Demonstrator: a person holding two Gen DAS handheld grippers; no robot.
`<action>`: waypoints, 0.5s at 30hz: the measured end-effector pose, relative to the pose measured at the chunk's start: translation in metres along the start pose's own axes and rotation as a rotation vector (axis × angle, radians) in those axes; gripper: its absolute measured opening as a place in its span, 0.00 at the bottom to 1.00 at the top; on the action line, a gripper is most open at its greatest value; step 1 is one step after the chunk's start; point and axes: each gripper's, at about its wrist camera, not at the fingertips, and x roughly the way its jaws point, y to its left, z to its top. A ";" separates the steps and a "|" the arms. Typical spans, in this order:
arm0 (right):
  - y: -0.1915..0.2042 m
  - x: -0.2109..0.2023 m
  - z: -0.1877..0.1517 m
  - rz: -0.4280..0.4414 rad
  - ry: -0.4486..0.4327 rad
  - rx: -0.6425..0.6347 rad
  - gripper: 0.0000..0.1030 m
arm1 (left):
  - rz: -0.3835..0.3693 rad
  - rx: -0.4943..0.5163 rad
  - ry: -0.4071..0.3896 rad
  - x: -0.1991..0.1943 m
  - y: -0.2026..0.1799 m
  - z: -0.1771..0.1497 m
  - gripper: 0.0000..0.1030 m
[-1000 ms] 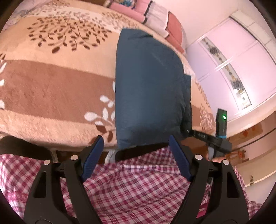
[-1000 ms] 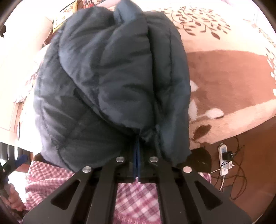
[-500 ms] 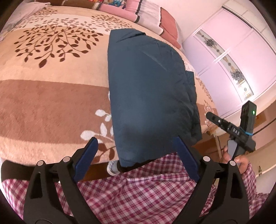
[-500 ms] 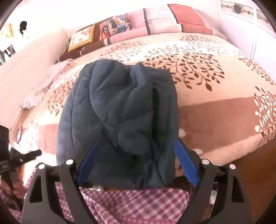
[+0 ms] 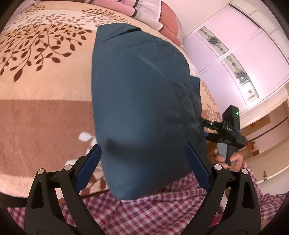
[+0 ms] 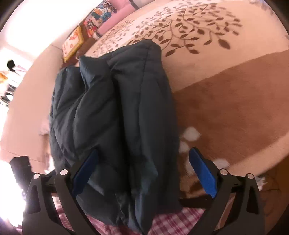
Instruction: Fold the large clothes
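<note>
A dark blue padded jacket [image 5: 140,101] lies folded into a long bundle on the bed, its near end hanging over the bed's edge onto my checked clothing. It also shows in the right wrist view [image 6: 117,115] with several thick folds. My left gripper [image 5: 142,160] is open, its blue pads either side of the bundle's near end. My right gripper [image 6: 142,170] is open, the bundle's near end between its fingers; in the left wrist view it shows [image 5: 209,129] at the bundle's right side.
The bed carries a beige and brown blanket [image 5: 41,76] with a leaf pattern. Pillows [image 5: 153,16] lie at the head. A pink wardrobe [image 5: 240,47] stands to the right. Red checked cloth [image 5: 144,213] fills the foreground.
My right gripper was shut on the jacket's end one second ago and has opened. Both grippers have come in closer to the bundle's near end.
</note>
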 end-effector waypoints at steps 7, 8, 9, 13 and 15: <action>-0.016 -0.002 0.012 0.165 -0.005 0.085 0.94 | 0.012 -0.032 0.078 0.032 0.014 0.001 0.94; -0.018 -0.001 0.013 0.181 0.002 0.094 0.94 | 0.014 -0.040 0.088 0.039 0.017 0.000 0.96; -0.020 0.003 0.013 0.181 0.019 0.091 0.94 | 0.008 -0.048 0.091 0.042 0.019 -0.001 0.96; -0.016 0.029 0.007 0.078 0.084 0.025 0.94 | -0.021 -0.061 0.114 0.056 0.024 -0.003 0.96; -0.019 0.035 0.006 0.084 0.078 0.042 0.95 | -0.038 -0.077 0.124 0.060 0.026 -0.003 0.97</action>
